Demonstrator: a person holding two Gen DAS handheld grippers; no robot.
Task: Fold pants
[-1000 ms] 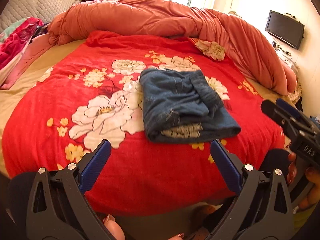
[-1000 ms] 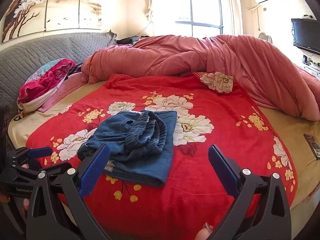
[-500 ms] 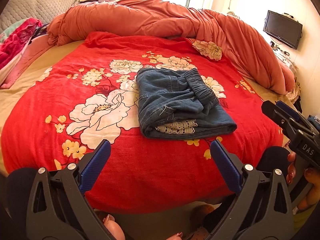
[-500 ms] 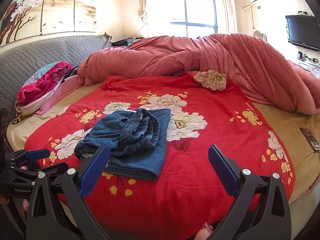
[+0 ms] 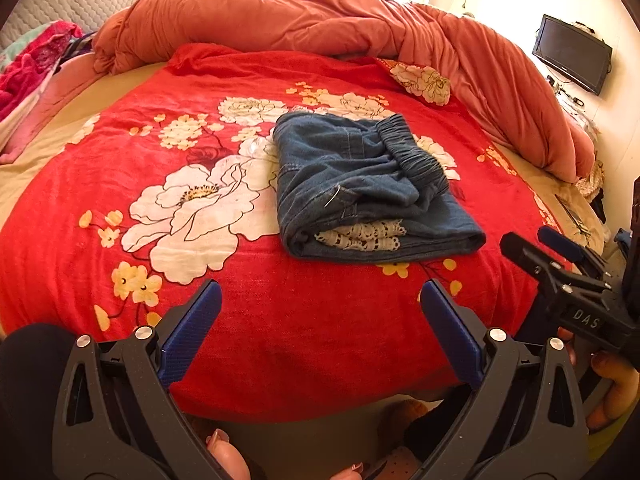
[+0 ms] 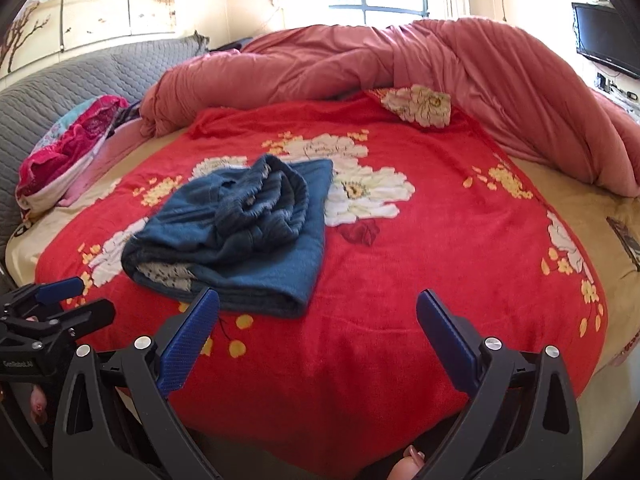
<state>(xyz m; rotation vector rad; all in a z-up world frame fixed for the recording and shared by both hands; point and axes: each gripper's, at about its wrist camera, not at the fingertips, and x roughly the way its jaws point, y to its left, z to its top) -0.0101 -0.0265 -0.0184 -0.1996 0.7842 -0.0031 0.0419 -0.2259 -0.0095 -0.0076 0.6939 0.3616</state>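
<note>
Folded blue denim pants (image 5: 360,188) lie in a compact bundle on the red floral blanket (image 5: 180,160), the elastic waistband on top and a strip of white lace showing at the near edge. The same pants (image 6: 240,232) appear left of centre in the right wrist view. My left gripper (image 5: 320,300) is open and held back at the bed's near edge, apart from the pants. My right gripper (image 6: 318,308) is also open and empty, short of the bundle's near right corner. The right gripper (image 5: 548,248) also shows at the right of the left wrist view, and the left gripper (image 6: 68,298) at the lower left of the right wrist view.
A bunched salmon duvet (image 5: 320,20) runs along the far and right sides of the bed. Pink bedding (image 6: 68,152) is piled against the grey quilted headboard (image 6: 60,80). A wall TV (image 5: 572,54) hangs at the right. A dark flat object (image 6: 624,236) lies on the tan sheet.
Both grippers have stayed open and drifted slightly, so the pants sit a little farther off and more centred in the left view. The pants themselves have not moved.
</note>
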